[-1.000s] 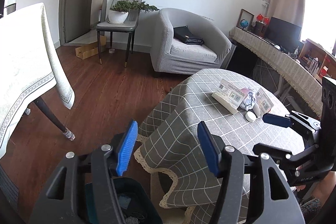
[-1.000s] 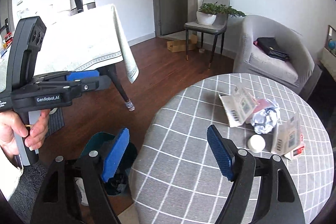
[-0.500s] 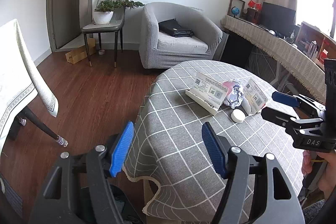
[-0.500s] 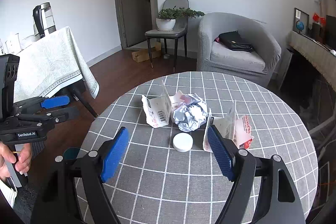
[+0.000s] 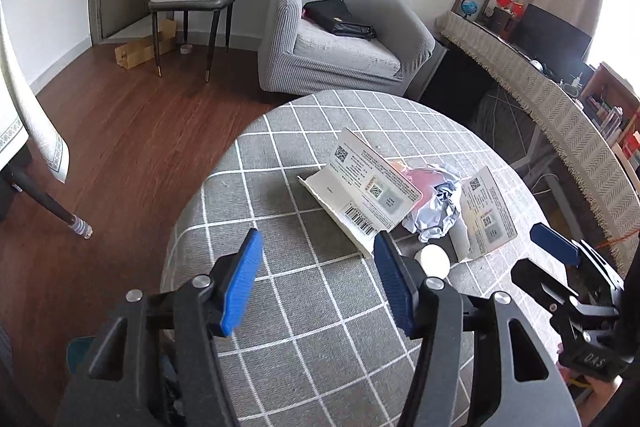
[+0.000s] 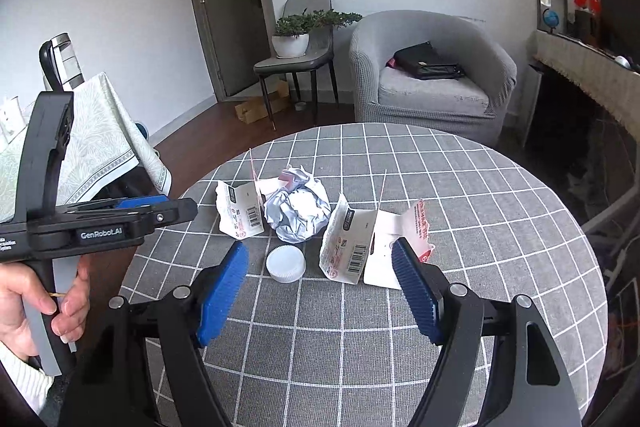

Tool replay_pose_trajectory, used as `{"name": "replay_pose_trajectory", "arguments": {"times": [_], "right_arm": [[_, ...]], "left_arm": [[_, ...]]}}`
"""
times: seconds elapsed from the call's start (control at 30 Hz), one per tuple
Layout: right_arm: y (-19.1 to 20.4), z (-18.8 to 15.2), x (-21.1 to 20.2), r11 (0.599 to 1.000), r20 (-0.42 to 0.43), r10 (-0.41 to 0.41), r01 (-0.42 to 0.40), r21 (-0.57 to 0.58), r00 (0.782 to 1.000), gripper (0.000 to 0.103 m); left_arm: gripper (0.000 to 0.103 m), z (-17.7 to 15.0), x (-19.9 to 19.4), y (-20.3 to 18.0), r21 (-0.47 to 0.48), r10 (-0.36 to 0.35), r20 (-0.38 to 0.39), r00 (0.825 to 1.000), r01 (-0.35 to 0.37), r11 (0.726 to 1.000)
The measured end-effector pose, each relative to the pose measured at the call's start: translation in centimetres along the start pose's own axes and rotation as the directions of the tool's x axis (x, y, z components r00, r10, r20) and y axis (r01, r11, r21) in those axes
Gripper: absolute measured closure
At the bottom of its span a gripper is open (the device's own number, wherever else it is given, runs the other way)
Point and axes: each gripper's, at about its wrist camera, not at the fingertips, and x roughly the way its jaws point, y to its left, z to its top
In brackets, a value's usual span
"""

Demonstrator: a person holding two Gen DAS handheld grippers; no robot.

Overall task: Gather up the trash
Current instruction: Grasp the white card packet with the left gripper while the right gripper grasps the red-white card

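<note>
Trash, clustered mid-bench (image 6: 500,227): crumpled paper ball (image 6: 298,213), light, soft, pinch anywhere; white cap (image 6: 286,263), small, rigid, grip across rim; torn cartons (image 6: 348,247), flimsy, take by an edge. Left claw (image 5: 316,287) and right claw (image 6: 320,293) closing, nothing between.

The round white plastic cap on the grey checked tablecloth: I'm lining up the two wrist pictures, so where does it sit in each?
Left wrist view: the round white plastic cap lies right of centre, just beyond the right-hand blue finger, below the crumpled pale paper ball.
Right wrist view: the cap lies near centre, in front of the paper ball.
Shared landmark: the grey armchair behind the table.
</note>
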Motion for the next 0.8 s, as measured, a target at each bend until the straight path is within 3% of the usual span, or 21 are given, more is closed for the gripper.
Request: {"name": "replay_pose_trajectory", "arguments": {"times": [0.13,0.27,0.4,0.5,0.6,0.8], "right_arm": [[-1.0,0.3,0.2,1.0,0.005,0.018,-0.018,0.023,1.0,0.037],[-1.7,0.3,1.1,0.999,-0.008,0.029,-0.028,0.04,1.0,0.043],[-2.1,0.4,2.1,0.996,-0.032,0.044,-0.041,0.074,0.999,0.056],[-1.7,0.7,2.8,0.996,-0.04,0.037,-0.034,0.08,0.999,0.057],[-1.5,0.5,3.6,0.997,-0.063,0.004,0.001,0.075,0.998,0.059],[-2.4,0.9,5.2,0.995,-0.091,-0.022,0.03,0.094,0.996,0.067]], "left_arm": [[0.045,0.8,2.4,-0.9,0.001,0.043,-0.032,0.999,-0.043,0.999],[0.057,1.7,4.2,-1.1,-0.026,0.067,-0.056,0.996,-0.068,0.997],[0.068,2.4,4.8,-1.1,-0.013,0.091,-0.067,0.994,-0.092,0.996],[0.077,2.7,5.1,-1.1,-0.011,0.105,-0.071,0.992,-0.106,0.994],[0.087,2.7,5.3,-1.2,0.004,0.097,-0.069,0.993,-0.097,0.995],[0.091,2.6,5.4,-1.6,0.034,0.083,-0.063,0.995,-0.081,0.996]]}}
